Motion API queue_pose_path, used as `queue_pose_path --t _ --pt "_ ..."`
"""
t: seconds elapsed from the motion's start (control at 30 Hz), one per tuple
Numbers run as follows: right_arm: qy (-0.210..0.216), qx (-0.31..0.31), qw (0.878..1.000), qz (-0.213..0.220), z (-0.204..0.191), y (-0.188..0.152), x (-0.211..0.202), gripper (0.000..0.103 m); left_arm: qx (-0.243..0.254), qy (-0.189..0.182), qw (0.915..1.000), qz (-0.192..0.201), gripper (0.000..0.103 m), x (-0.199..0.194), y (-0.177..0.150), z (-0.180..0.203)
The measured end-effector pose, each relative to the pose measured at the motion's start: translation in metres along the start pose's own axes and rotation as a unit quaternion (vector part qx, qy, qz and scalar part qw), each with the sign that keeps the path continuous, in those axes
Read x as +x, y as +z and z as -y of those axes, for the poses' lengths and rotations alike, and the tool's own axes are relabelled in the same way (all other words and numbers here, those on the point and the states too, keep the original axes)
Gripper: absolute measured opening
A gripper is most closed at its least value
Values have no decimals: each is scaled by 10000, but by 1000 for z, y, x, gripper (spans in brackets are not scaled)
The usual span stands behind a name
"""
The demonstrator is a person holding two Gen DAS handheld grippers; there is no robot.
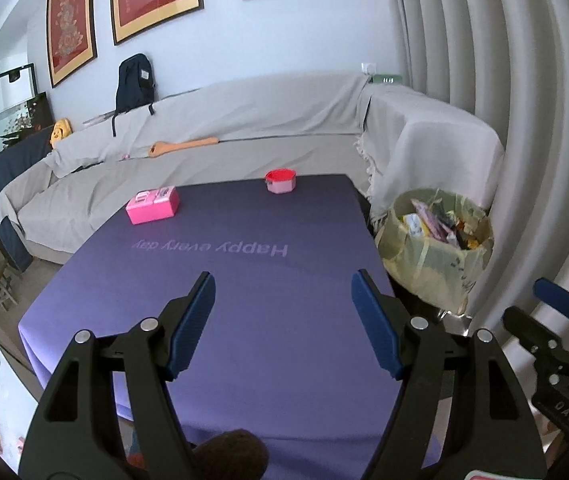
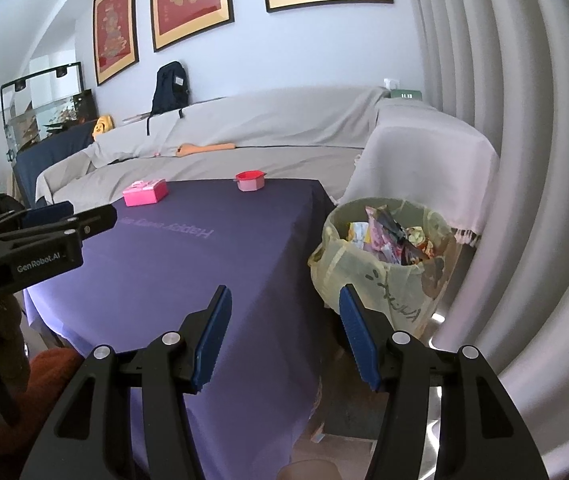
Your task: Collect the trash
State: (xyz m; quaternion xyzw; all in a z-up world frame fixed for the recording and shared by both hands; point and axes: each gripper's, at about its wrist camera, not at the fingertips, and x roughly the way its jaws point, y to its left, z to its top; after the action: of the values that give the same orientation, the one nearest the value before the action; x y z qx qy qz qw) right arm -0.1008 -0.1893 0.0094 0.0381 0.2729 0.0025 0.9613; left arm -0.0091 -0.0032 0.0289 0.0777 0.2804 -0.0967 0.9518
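A bin lined with a pale yellow bag (image 1: 438,240) (image 2: 384,256) stands on the floor off the table's right side, filled with wrappers. My left gripper (image 1: 283,282) hovers open over the near half of the purple tablecloth (image 1: 244,280), nothing between its blue pads. My right gripper (image 2: 285,294) is open too, over the table's right edge (image 2: 316,240), just short of the bin. A pink box (image 1: 152,204) (image 2: 145,193) and a small pink cup with a red lid (image 1: 280,181) (image 2: 249,181) sit at the table's far end.
A grey-covered sofa (image 1: 224,128) wraps behind the table, with a dark backpack (image 1: 134,84) and a tan back-scratcher-like stick (image 1: 182,147) on it. White curtains (image 1: 524,120) hang at the right behind the bin. The other gripper shows at each view's edge (image 1: 556,336) (image 2: 44,232).
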Motion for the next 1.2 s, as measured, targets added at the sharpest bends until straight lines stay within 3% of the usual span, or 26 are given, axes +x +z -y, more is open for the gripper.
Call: queue_pose_path --t 1.2 --pt "6 73 10000 34 8 -3 1 53 92 -31 9999 -106 67 3 -4 8"
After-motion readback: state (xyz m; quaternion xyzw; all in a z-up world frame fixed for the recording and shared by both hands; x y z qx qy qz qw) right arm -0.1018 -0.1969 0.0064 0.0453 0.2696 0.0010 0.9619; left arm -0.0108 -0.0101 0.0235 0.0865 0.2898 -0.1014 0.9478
